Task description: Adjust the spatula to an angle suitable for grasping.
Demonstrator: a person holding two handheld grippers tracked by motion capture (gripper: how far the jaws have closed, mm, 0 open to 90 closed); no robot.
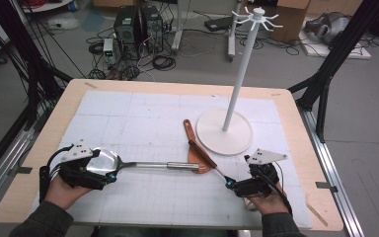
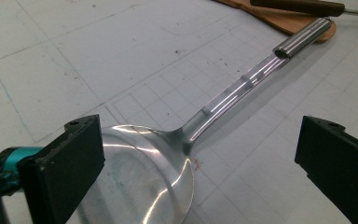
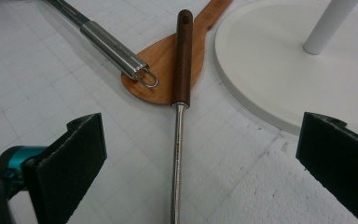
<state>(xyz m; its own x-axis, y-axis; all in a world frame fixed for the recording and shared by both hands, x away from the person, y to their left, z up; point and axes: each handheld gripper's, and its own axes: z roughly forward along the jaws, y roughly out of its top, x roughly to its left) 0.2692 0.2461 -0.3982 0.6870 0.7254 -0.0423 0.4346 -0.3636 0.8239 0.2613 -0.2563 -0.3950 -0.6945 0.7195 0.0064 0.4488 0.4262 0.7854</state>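
Counted on my table: three utensils, namely one shiny steel ladle with a tubular handle (image 1: 128, 164), one flat orange-brown wooden spatula (image 1: 193, 148), and one tool with a dark wooden handle on a thin steel shaft (image 1: 208, 161). One white hook stand with a round base (image 1: 225, 133) at the far right. Two black two-jaw grippers, my left (image 1: 112, 175) and my right (image 1: 231, 183).

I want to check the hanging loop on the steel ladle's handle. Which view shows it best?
The right gripper view: the loop lies close and sharp on the wooden spatula. The left gripper view shows the handle end far off, loop hidden; the high view shows it tiny.
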